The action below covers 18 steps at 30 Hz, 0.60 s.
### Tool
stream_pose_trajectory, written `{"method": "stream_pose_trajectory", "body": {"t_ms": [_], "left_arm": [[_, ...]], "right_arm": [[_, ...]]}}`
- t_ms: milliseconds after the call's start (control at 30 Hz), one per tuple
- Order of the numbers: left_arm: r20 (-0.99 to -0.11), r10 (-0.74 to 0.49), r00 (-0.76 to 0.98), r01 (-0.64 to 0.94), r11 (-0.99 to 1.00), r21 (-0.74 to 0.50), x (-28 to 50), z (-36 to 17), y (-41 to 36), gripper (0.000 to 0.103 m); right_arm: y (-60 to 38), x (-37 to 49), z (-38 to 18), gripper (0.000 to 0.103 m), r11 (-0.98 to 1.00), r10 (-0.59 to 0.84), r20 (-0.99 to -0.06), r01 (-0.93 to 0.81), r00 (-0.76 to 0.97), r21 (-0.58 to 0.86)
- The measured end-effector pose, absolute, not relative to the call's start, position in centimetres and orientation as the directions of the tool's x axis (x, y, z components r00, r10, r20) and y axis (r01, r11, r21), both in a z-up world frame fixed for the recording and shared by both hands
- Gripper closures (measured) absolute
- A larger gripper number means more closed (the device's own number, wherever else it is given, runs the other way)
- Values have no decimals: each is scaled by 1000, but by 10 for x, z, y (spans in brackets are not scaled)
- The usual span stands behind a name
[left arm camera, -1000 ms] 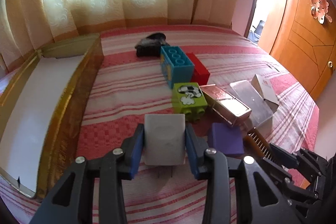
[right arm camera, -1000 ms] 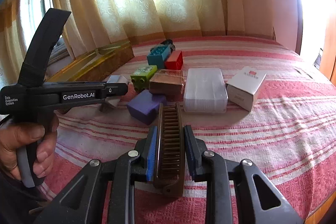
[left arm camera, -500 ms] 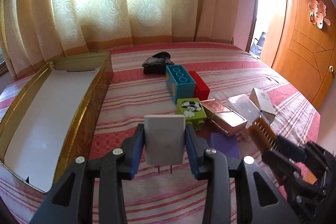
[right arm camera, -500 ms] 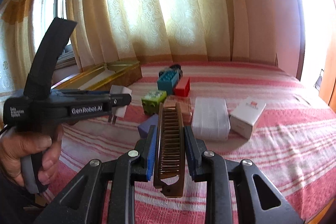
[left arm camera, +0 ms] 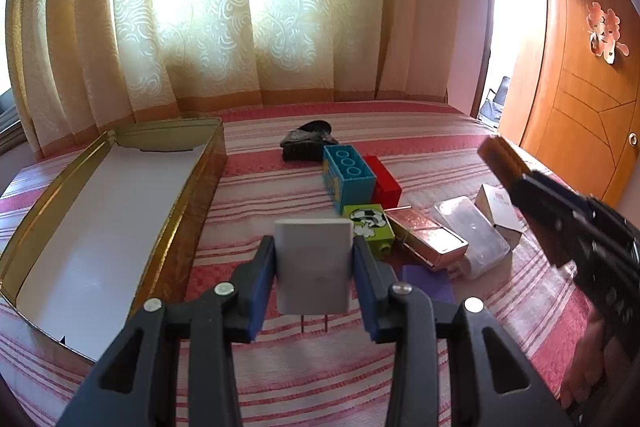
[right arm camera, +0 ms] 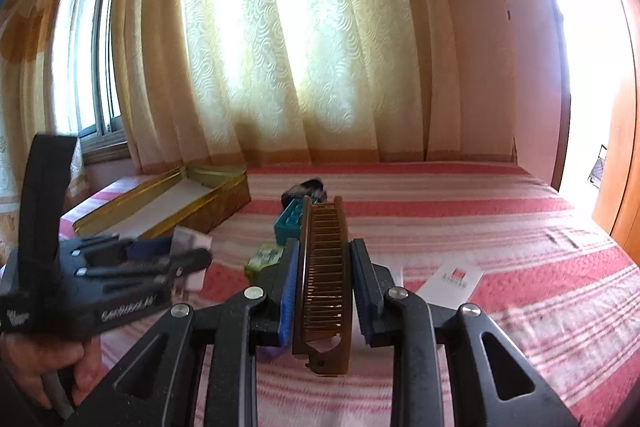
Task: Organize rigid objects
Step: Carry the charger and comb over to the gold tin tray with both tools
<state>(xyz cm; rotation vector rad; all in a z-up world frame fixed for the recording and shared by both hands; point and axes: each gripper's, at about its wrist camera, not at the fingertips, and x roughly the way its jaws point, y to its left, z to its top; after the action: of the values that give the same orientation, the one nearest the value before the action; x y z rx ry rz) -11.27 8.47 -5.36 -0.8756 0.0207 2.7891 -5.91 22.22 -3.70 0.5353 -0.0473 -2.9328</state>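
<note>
Height is what changed: both my tongs have risen off the bed. Left tongs [left arm camera: 314, 269] clamp the white plug [left arm camera: 313, 263], right tongs [right arm camera: 323, 291] clamp the brown comb [right arm camera: 325, 275]; gold box [left arm camera: 200, 195] likely next.

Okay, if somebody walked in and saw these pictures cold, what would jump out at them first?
Probably the two loaded grippers: the left gripper pinches a white plug adapter, prongs down, while the right gripper clamps a brown comb. Next, the open gold tin with its white lining on the left of the striped bedspread, and the cluster of colourful toy blocks and small boxes to its right.
</note>
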Motion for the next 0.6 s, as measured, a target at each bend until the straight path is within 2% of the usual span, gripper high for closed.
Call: {"method": "stream_pose_trajectory", "body": {"t_ms": [600], "left_arm": [[-481, 158, -862, -146, -987, -63, -98, -46, 62, 66]], "right_arm": [[212, -80, -34, 76, -992, -125, -313, 117, -942, 42]]}}
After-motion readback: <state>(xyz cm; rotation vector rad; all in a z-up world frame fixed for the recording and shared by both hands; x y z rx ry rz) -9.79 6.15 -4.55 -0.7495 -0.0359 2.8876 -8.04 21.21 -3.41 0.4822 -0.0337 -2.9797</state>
